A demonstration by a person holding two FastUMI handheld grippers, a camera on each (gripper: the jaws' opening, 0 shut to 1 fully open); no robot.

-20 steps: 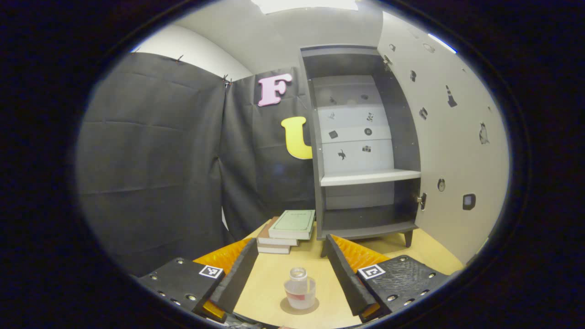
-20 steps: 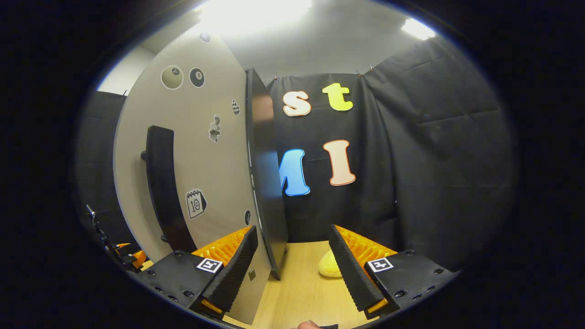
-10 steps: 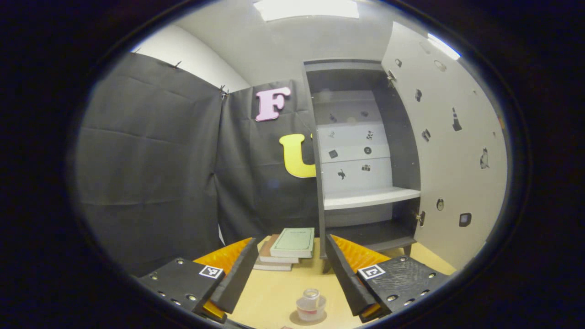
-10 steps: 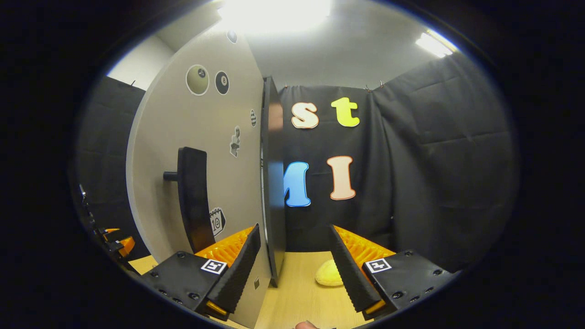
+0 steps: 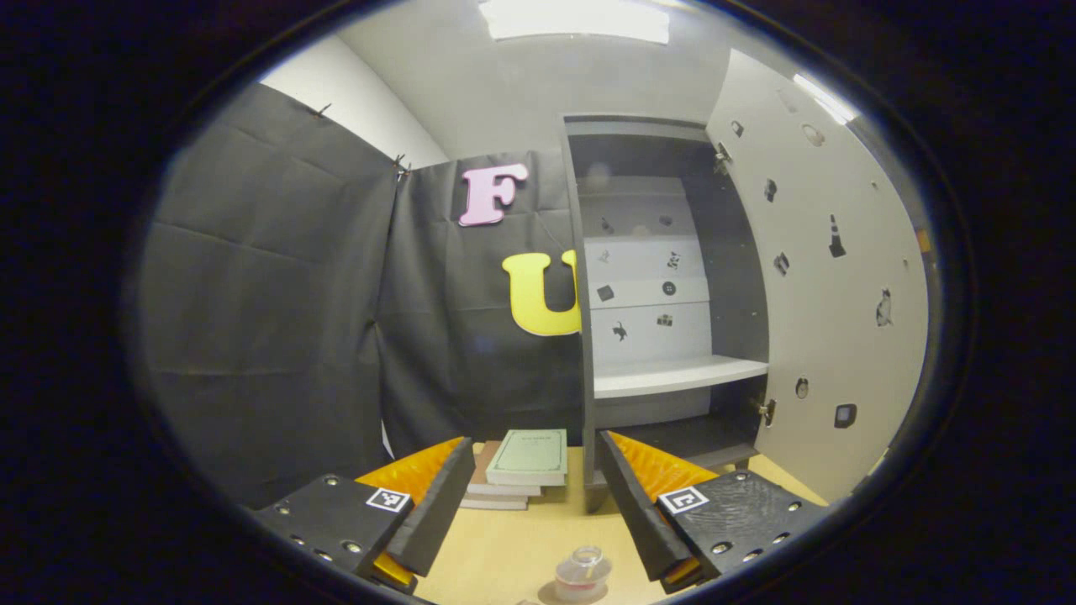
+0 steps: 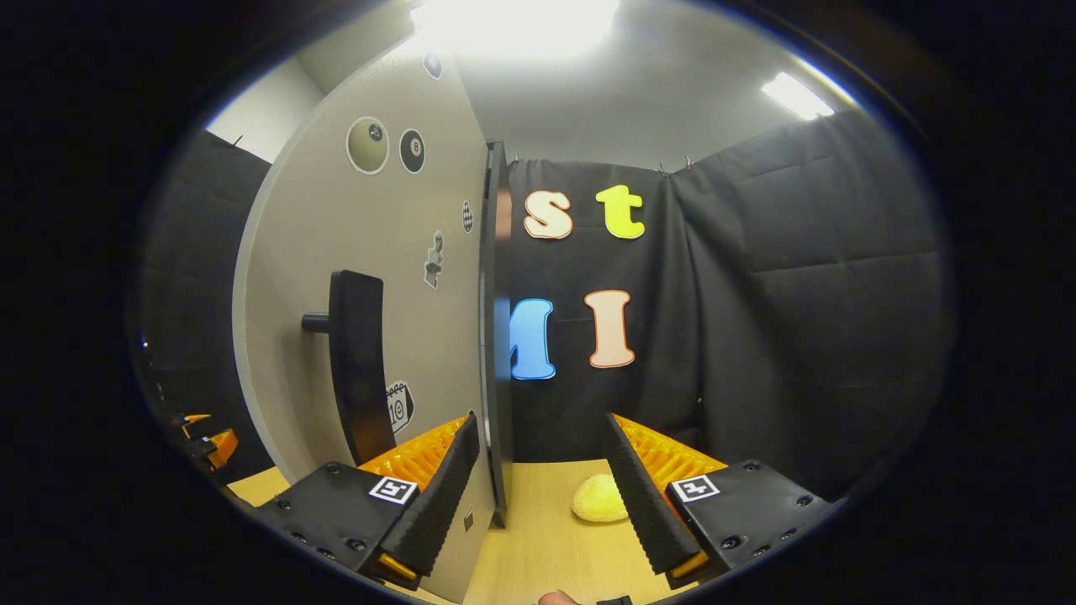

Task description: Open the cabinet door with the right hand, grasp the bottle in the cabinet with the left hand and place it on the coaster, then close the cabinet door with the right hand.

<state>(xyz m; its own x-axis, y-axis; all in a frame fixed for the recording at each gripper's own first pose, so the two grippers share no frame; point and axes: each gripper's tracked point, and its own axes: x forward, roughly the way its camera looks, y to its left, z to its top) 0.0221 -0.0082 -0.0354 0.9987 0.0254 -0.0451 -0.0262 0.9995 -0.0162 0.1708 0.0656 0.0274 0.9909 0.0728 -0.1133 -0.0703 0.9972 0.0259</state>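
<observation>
Left gripper view: the left gripper point(image 5: 531, 504) gapes wide with nothing between its fingers; the small clear glass bottle point(image 5: 582, 573) stands on the round brown coaster point(image 5: 561, 595) on the pale wooden table point(image 5: 504, 555), before the open grey cabinet point(image 5: 664, 294). Right gripper view: the right gripper point(image 6: 542, 496), equally wide and empty, faces the edge of the beige stickered cabinet door point(image 6: 378, 277)

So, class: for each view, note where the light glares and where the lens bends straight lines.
Left gripper view: ceiling light glares; the cabinet door bows outward. Right gripper view: ceiling light blows out white, and the door's edge curves.
</observation>
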